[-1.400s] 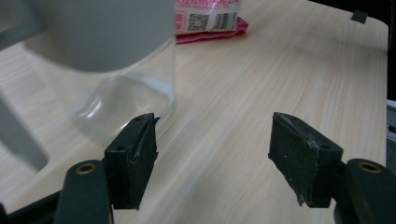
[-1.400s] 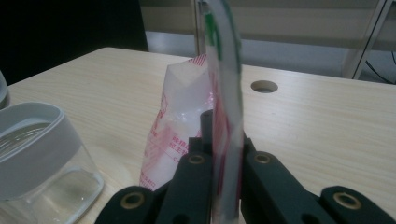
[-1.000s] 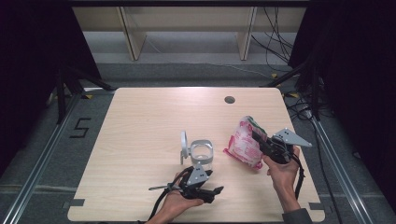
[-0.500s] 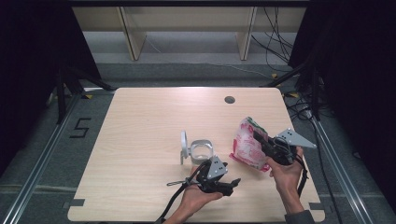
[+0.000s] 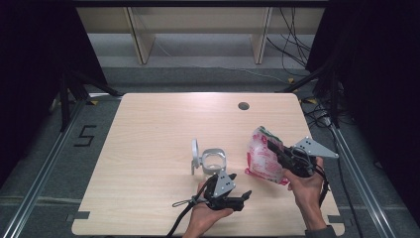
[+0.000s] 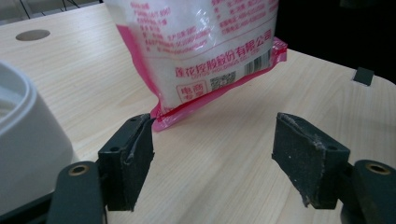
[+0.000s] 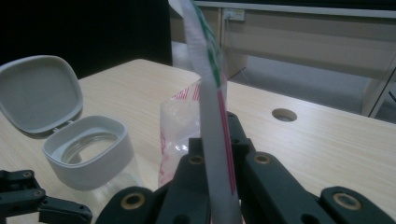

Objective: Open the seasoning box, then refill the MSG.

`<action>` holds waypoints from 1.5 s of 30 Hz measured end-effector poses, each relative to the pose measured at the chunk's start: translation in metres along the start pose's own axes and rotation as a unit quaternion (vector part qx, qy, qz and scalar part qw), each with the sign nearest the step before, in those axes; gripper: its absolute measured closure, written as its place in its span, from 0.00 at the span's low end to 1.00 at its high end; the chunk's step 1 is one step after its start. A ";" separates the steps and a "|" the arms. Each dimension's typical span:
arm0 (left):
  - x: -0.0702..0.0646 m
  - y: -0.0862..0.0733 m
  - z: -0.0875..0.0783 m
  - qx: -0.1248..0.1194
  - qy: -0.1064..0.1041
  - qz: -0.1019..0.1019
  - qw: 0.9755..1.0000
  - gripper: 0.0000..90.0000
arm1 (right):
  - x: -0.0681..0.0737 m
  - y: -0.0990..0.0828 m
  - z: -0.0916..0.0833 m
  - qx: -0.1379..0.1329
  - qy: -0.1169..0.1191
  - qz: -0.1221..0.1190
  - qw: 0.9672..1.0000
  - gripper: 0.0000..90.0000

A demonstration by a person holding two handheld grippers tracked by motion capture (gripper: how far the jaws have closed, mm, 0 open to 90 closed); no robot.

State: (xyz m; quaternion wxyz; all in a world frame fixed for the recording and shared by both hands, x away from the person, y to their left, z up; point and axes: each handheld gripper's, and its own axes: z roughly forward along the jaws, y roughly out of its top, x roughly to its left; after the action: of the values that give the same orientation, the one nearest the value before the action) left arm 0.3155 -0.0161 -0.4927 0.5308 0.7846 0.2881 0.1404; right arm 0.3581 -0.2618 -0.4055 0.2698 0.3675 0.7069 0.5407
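Note:
A pink and white plastic bag (image 5: pixel 262 158) of white grains hangs upright just over the table at the right. My right gripper (image 5: pixel 273 145) is shut on its top seam, which runs between the jaws in the right gripper view (image 7: pixel 219 135). My left gripper (image 5: pixel 242 199) lies low near the front edge and points at the bag's lower corner (image 6: pixel 205 42). It is open (image 6: pixel 214 128), its jaws have just been opening a little, and nothing is between the pads. A clear jar (image 5: pixel 214 161) with a grey collar stands between the hands, its hinged lid (image 5: pixel 195 148) flipped up.
A round cable hole (image 5: pixel 243 105) sits in the wooden table (image 5: pixel 148 129) at the back right. Shelf legs and loose cables lie on the floor beyond the far edge. The jar (image 6: pixel 23 130) stands close to my left gripper's left jaw.
My left gripper has shifted a little to the right along the front edge and turned toward the bag. The right gripper and the bag have stayed about where they were.

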 end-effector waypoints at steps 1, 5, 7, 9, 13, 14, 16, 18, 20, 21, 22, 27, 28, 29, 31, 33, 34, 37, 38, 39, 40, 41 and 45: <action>0.001 -0.001 0.000 -0.004 -0.001 -0.004 1.000 0.31 | 0.000 0.001 -0.001 -0.003 -0.002 0.000 1.000 1.00; 0.002 -0.001 0.001 -0.003 0.004 -0.004 1.000 0.31 | 0.005 0.008 -0.005 -0.019 0.002 -0.004 1.000 1.00; 0.003 -0.001 0.001 -0.003 0.005 -0.004 1.000 0.31 | 0.006 0.012 -0.009 -0.022 -0.003 -0.016 1.000 1.00; 0.001 -0.001 0.002 -0.004 0.014 -0.002 1.000 0.31 | 0.007 0.014 -0.012 -0.028 0.001 -0.012 1.000 1.00; 0.002 0.003 0.010 -0.002 0.020 -0.003 1.000 0.31 | 0.013 0.021 -0.017 -0.036 0.005 -0.019 0.999 1.00; 0.002 0.003 0.012 -0.006 0.015 -0.003 1.000 0.31 | 0.016 0.022 -0.019 -0.040 0.004 -0.014 0.999 1.00; 0.000 0.003 0.013 -0.004 0.023 -0.002 1.000 0.31 | 0.018 0.025 -0.022 -0.046 0.003 -0.017 0.999 1.00; 0.000 0.004 0.016 -0.002 0.025 0.000 1.000 0.31 | 0.021 0.028 -0.025 -0.050 0.008 -0.012 0.999 1.00; 0.000 0.004 0.018 -0.010 0.024 -0.011 1.000 0.30 | 0.024 0.031 -0.027 -0.048 0.017 -0.017 0.999 1.00; 0.000 0.004 0.019 -0.015 0.026 -0.011 0.999 0.31 | 0.026 0.033 -0.027 -0.052 0.022 -0.019 0.998 1.00; 0.000 0.005 0.020 -0.015 0.032 -0.008 0.999 0.31 | 0.028 0.033 -0.027 -0.057 0.026 -0.022 0.998 1.00; 0.003 0.001 0.022 -0.011 0.037 -0.007 0.999 0.31 | 0.039 0.037 -0.025 -0.052 0.045 -0.023 0.997 1.00; 0.003 0.000 0.023 -0.011 0.036 -0.005 0.999 0.31 | 0.042 0.037 -0.025 -0.054 0.046 -0.020 0.997 1.00; 0.003 -0.001 0.023 -0.007 0.041 -0.004 0.999 0.31 | 0.045 0.038 -0.024 -0.047 0.064 -0.005 0.997 1.00; 0.004 -0.003 0.023 -0.017 0.040 -0.010 0.999 0.36 | 0.049 0.039 -0.024 -0.049 0.066 -0.017 0.996 1.00; 0.002 -0.004 0.023 -0.036 0.032 -0.028 0.998 0.41 | 0.054 0.040 -0.024 -0.041 0.067 -0.014 0.997 1.00; 0.002 -0.005 0.022 -0.041 0.040 -0.022 0.998 0.45 | 0.056 0.040 -0.023 -0.041 0.072 -0.018 0.996 1.00; 0.000 -0.010 0.022 -0.045 0.053 -0.002 0.998 0.67 | 0.061 0.041 -0.020 -0.036 0.077 -0.016 0.996 1.00; 0.000 -0.012 0.024 -0.049 0.049 -0.001 0.998 0.71 | 0.060 0.042 -0.018 -0.041 0.080 -0.029 0.995 1.00; -0.002 -0.013 0.024 -0.050 0.051 -0.004 0.997 0.75 | 0.062 0.043 -0.017 -0.040 0.078 -0.028 0.996 1.00; -0.002 -0.014 0.024 -0.054 0.048 -0.011 0.997 0.76 | 0.063 0.044 -0.016 -0.034 0.079 -0.022 0.996 1.00; -0.002 -0.015 0.025 -0.060 0.039 -0.018 0.997 0.77 | 0.062 0.045 -0.015 -0.038 0.074 -0.033 0.996 1.00; -0.003 -0.016 0.024 -0.067 0.048 -0.030 0.996 0.80 | 0.063 0.048 -0.005 -0.031 0.079 -0.027 0.996 1.00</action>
State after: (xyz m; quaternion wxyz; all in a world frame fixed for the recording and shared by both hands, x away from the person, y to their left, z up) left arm 0.3207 -0.0319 -0.5170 0.5720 0.7301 0.3270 0.1810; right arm 0.3279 -0.2065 -0.3568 0.2393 0.2956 0.7187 0.5821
